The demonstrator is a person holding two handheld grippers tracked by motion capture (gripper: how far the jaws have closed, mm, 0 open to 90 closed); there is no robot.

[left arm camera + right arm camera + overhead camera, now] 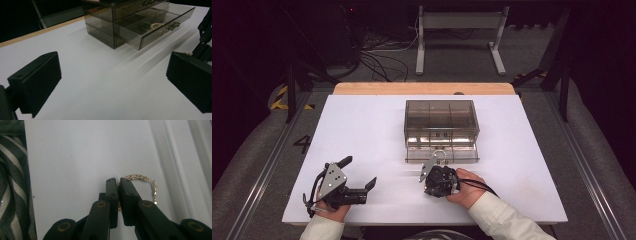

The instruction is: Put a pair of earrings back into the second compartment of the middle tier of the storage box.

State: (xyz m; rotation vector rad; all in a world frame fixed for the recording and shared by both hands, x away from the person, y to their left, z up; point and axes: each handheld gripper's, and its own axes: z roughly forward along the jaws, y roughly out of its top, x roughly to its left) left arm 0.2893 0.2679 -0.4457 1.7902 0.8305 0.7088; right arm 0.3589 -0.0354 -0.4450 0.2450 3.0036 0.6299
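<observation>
A gold twisted hoop bracelet (140,178) lies on the white table (75,157), and my right gripper (117,182) is shut on its near side, pointing down at the table. From above, that right gripper (435,173) sits just in front of the smoky clear drawer box (439,115). The box's bottom drawer (442,151) is pulled out. Another gold chain (155,25) lies in that drawer (160,30). My left gripper (358,172) rests near the front left of the table, its jaws wide open with nothing between them (112,82).
The white board (362,130) lies on a wooden table whose far edge (422,88) shows behind the box. A striped garment (11,182) runs along the left of the right gripper view. Beyond the table stand a grey frame (459,30) and loose cables (382,62).
</observation>
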